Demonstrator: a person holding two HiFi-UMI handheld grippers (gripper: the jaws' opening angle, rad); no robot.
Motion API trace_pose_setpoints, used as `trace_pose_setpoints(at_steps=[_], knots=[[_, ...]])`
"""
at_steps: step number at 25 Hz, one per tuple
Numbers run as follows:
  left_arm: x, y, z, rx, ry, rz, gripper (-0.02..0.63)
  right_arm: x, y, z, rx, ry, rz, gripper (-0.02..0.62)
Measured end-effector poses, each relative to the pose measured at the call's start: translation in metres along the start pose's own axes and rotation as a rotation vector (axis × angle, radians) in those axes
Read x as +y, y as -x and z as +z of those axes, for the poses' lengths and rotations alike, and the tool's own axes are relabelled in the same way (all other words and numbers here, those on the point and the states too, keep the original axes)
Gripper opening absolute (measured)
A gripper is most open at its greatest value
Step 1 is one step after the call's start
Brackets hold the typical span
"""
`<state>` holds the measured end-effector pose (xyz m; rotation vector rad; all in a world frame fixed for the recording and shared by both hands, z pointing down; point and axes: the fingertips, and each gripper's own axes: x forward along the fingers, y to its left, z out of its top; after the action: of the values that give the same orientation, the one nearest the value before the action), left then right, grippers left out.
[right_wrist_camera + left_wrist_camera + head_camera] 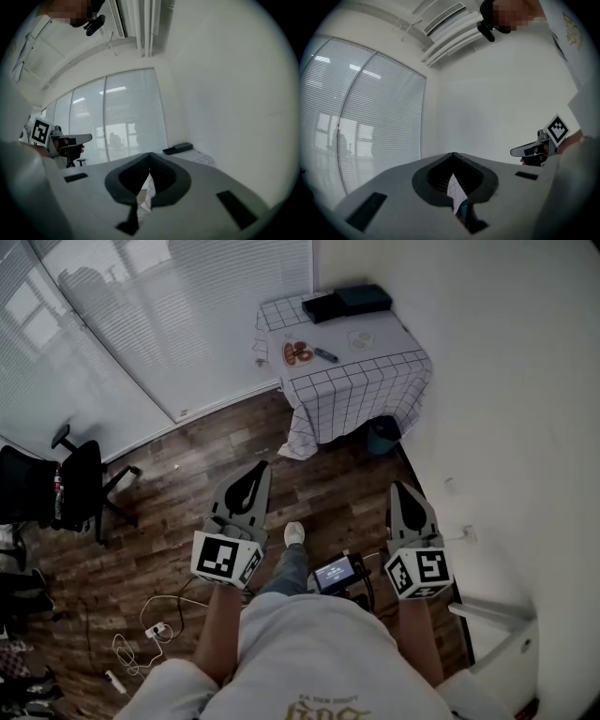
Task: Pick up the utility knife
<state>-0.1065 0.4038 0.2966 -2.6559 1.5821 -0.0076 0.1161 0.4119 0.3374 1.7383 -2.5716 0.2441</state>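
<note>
Utility knife, judged to be the small dark oblong piece on the table, lies untouched near the middle of the checked cloth. It sits just right of a red-handled tool at the table's left edge. It is too small in the head view to be named with certainty.

Two black boxes line the far edge by the wall, and a pale round item rests between them and the knife.

A person stands on the wooden floor, well apart from the table, facing it, with both grippers held out level at waist height. The left gripper has its jaws pressed together with nothing between them; through the gap behind the tips, only a sliver of the distant cloth shows. The right gripper looks the same, tips meeting and empty, with the table and boxes far off beyond it. An office chair stands by the blinds at the left.

As for progress, nothing of the pick-up is done. The whole approach remains: closing on the table's near edge, opening one gripper's jaws, setting them down around the knife, closing and lifting. The right gripper seems the nearer to the knife's side of the table, though either could serve.
</note>
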Motion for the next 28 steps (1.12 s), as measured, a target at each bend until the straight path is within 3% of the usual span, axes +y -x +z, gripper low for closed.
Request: trace_pose_setpoints(at_steps=[7, 15, 20, 28], knots=[[0.021, -0.063, -0.018, 0.03, 0.01, -0.035, 0.007, -0.02, -0.057, 0.004, 0.024, 0.031, -0.019, 0.006], [0.077, -0.133, -0.022, 0.028, 0.027, -0.045, 0.007, -0.038, -0.134, 0.023, 0.009, 0.017, -0.08, 0.006], [0.111, -0.162, -0.026, 0.026, 0.097, -0.05, 0.007, -0.039, -0.177, 0.029, 0.008, 0.017, -0.107, 0.006], [0.136, -0.196, -0.029, 0.04, 0.016, -0.104, 0.007, -0.029, -0.221, 0.031, -0.003, 0.027, -0.124, 0.006]])
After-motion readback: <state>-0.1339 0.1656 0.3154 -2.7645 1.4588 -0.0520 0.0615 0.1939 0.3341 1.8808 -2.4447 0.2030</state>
